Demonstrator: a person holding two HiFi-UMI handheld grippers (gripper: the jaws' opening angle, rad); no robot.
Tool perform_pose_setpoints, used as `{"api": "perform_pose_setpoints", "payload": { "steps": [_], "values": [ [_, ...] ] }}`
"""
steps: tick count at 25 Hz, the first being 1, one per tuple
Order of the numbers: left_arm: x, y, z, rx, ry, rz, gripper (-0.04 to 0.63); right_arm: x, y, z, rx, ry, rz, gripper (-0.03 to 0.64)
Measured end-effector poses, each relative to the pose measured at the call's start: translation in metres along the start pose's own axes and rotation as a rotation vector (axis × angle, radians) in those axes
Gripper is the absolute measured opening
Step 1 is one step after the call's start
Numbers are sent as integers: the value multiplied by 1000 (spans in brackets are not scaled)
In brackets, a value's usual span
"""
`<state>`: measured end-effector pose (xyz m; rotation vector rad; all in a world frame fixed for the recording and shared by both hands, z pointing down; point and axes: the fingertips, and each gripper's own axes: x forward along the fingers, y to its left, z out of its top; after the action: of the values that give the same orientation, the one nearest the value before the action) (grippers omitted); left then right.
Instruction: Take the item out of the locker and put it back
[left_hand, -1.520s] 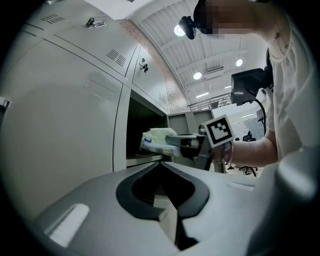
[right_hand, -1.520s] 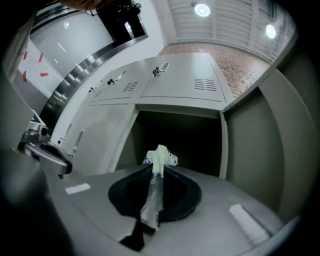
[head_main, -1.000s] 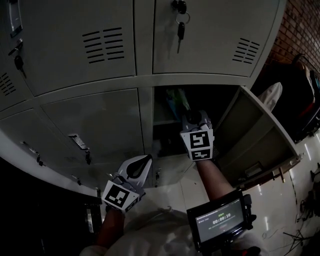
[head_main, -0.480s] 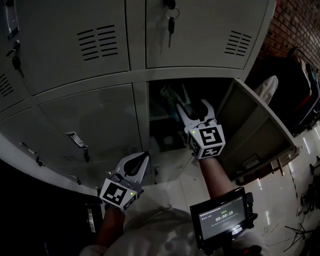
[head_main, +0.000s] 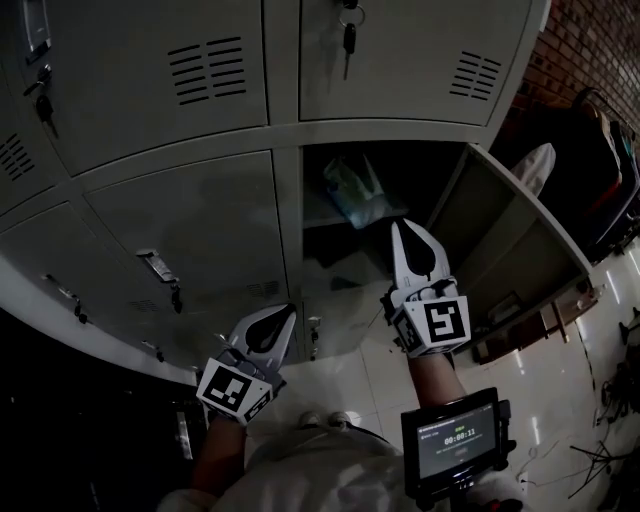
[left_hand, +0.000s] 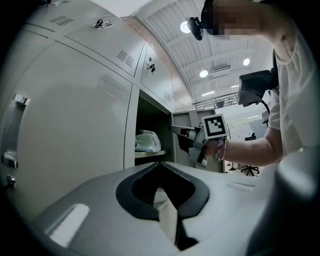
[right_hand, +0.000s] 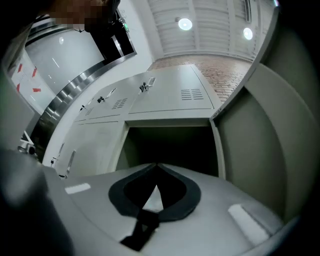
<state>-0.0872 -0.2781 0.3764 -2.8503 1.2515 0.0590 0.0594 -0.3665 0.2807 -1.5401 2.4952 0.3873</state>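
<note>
While left gripper, right gripper closed, empty: one bag in locker.

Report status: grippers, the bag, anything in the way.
Left gripper shut, empty, held low. Right gripper shut, empty, just outside the open locker. Bag lying on the shelf inside, ungripped. Door swung wide; path clear.

I see the lockers as smooth, matt grey painted metal. The bag inside is thin, crinkly plastic. The left gripper and right gripper have smooth pale plastic shells. The floor is glossy tile, the brick wall rough.
</note>
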Motion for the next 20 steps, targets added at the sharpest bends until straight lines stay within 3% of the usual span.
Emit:
{"api": "perform_pose_setpoints", "payload": {
  "steps": [6,14,20],
  "values": [
    [-9,-28,11,12,-40,20,-26,-57,27,4,33,23,67,-2],
    [-34,-119,15,22,-54,39,-26,-164,52,4,95,115,170,-2],
    [-63,-185,0,32,-28,64,-26,-243,65,-11,104,190,199,-2]
  ]
}}
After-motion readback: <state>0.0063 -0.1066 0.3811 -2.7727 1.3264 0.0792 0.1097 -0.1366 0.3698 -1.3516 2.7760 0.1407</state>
